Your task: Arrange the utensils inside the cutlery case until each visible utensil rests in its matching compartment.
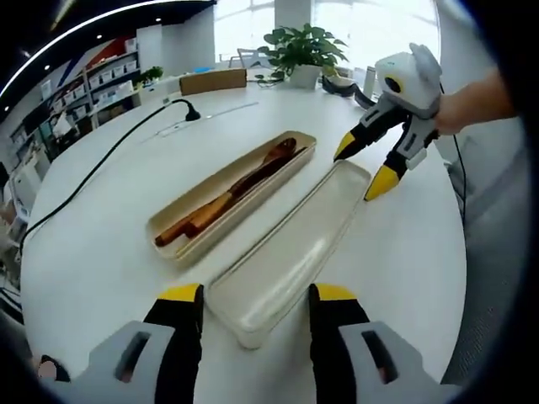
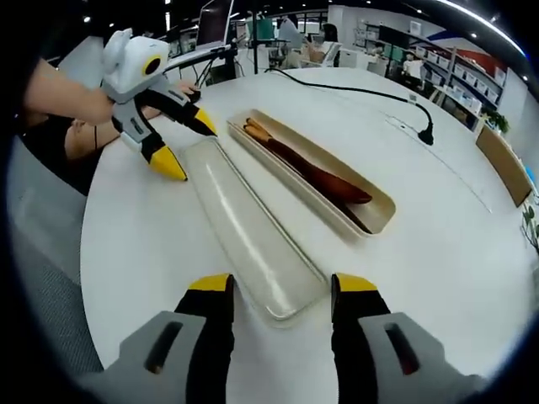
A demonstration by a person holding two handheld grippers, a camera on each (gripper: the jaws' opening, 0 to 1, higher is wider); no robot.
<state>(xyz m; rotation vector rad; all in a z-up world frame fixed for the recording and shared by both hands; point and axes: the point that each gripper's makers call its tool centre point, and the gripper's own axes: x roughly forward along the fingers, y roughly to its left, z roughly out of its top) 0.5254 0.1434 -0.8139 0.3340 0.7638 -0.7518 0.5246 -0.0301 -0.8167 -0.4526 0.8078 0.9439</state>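
Both claws are released and grasp nothing. From the left gripper view, the left claw stands with its jaws spread on either side of the near end of the lid, not touching it as far as I can see. The right claw hovers at the far end of the same lid, jaws apart, one yellow tip just above the lid's corner. In the right gripper view the same is seen from the opposite side: the right claw frames one end of the lid and the left claw waits at the other end.

The cutlery case lies open near the middle of the round white tabletop, just beside the lid and parallel to it. Inside the case rest the wooden utensils, a spoon and what seem to be chopsticks, lying lengthwise. I cannot tell if the case has separate compartments.

My judgement: the utensils are already in place, so the arranging looks nearly finished. Perhaps only closing the lid remains.

A black cable runs toward the far edge of the tabletop, and a potted plant stands there.
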